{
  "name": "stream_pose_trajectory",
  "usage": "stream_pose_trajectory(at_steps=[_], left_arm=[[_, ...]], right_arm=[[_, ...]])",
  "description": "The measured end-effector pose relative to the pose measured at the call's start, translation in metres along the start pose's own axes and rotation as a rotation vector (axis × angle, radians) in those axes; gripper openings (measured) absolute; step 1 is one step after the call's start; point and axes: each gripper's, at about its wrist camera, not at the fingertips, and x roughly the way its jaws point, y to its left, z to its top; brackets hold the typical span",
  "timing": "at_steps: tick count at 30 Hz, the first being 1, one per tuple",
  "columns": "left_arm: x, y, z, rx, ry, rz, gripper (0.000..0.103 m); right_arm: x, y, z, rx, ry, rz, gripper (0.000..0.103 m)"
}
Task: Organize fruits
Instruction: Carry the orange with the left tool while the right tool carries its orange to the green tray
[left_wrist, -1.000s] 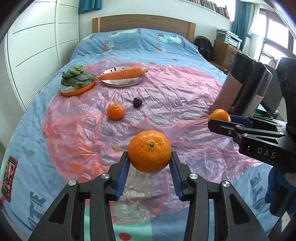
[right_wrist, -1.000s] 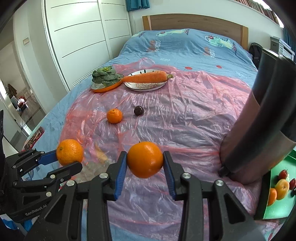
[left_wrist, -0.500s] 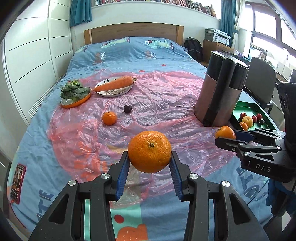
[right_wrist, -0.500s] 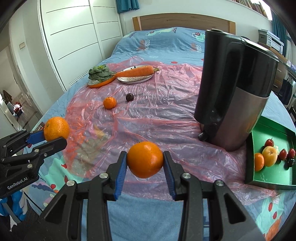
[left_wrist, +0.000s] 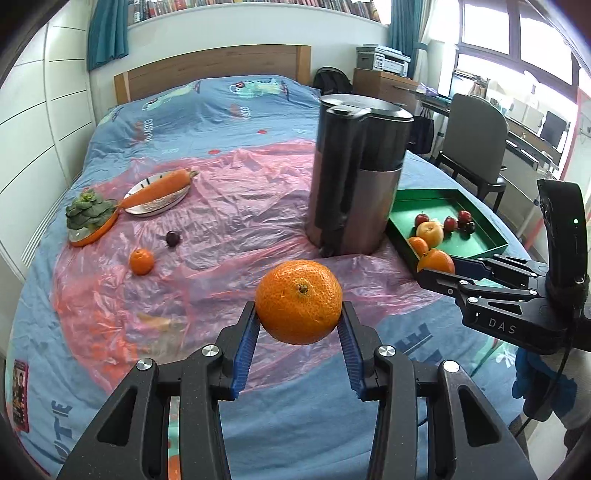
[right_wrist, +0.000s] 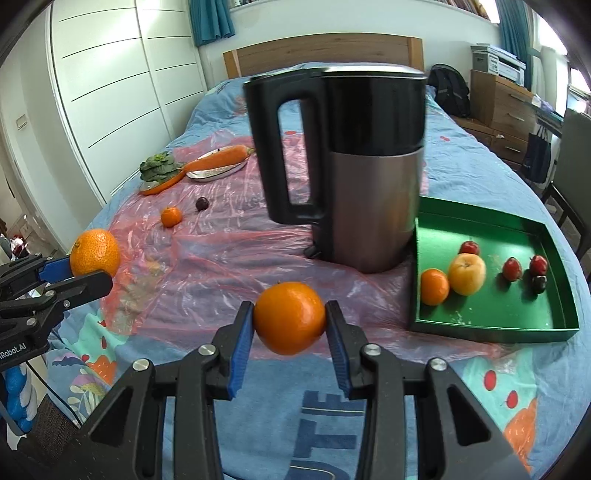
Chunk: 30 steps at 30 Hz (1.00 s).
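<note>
While each tool is clamped on fruit, both loads hang in the air above the bed. The left tool (left_wrist: 299, 325) grips a large round pebbly-skinned orange (left_wrist: 298, 301) between its blue pads, stem scar turned up and toward the camera; being almost a ball, the fruit has no real long axis. The right tool (right_wrist: 290, 325) grips a smoother round orange (right_wrist: 290, 317) the same way, its stem end at the top.

Ahead and to the right of the right tool lies the shallow green rectangular tray (right_wrist: 491, 325), already holding a small orange, a yellow apple and several small dark red fruits. A tall black-and-steel electric kettle (right_wrist: 354, 162) stands just beside the tray's left wall, straight ahead of both tools. Farther ahead and to the left, on the crumpled pink plastic sheet (left_wrist: 229, 206), a small orange mandarin (left_wrist: 141, 261) and a dark round plum (left_wrist: 173, 238) are not yet collected.

The step in hand looks like the carry toward the tray. Next, each tool would need to pass over the near wall, keep right of the kettle, lower to bare tray floor and release gently, since round fruit rolls.
</note>
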Motion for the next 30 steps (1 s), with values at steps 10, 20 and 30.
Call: stream_pose_trajectory(at_steps=[10,20,30], left_arm=[[0.037,-0.095,0.047,0.115,0.014,-0.157,0.038],[0.089,-0.164,0.086,0.207,0.039,-0.224,0.038],[0.142,-0.212,0.099,0.284,0.086,-0.249,0.038]], right_arm=[[-0.020,-0.114,-0.007,0.141,-0.036,-0.134,0.066],[-0.010,-0.195,-0.002,0.226,-0.060,-0.218,0.066],[0.017,-0.243,-0.003,0.265,-0.046,-0.268,0.066]])
